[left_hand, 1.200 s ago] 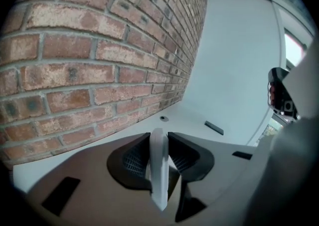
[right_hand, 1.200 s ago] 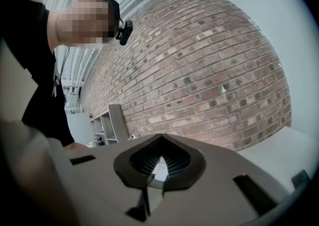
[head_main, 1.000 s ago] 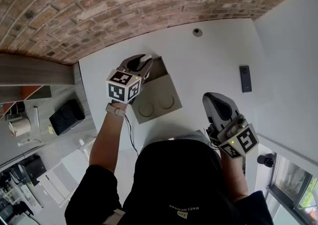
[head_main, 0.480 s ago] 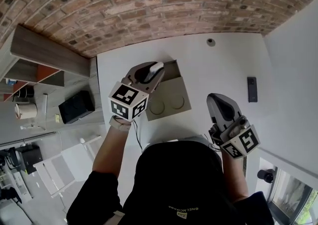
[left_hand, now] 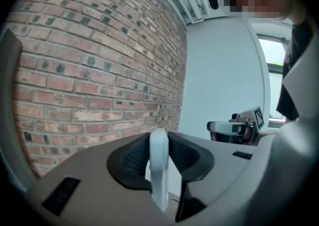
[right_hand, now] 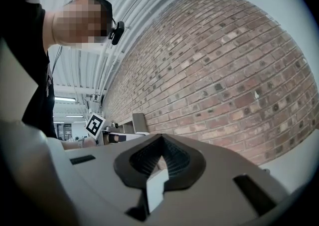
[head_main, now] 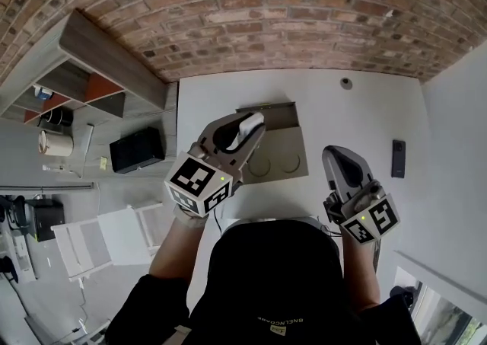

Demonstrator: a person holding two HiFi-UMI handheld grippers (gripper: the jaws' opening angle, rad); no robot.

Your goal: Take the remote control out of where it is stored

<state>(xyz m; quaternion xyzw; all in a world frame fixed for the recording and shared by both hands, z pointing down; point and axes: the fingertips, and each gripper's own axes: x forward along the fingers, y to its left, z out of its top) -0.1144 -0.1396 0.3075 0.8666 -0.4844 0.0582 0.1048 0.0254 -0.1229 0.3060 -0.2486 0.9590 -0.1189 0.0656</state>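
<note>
At centre of the head view, the left gripper [head_main: 242, 132] is clamped on a slim white remote control [left_hand: 158, 167]. The left gripper view shows both dark pads pressed against its flat sides, with the remote standing on edge between them. From above, the remote sits over the left edge of the tan storage box [head_main: 278, 144]. The box lies on the white table [head_main: 358, 115] with its lid flap open toward the brick wall [head_main: 304, 16] at the top of the frame. The head view alone does not show whether the remote is fully clear of the opening. The left gripper view shows only wall and room past it and no box side next to it, so it reads as lifted out. The right gripper [head_main: 340, 159], to the lower right of the box, has its jaws drawn together on nothing and touches nothing. Judged step: extraction, at or near its end. The next move calls for a steady clamp while the remote is carried off the box and set on bare table, perhaps at frame left of the box or toward the black handset-like device [head_main: 399, 158] near the right edge. The hold is narrow, so tilt or slip is the risk.
</note>
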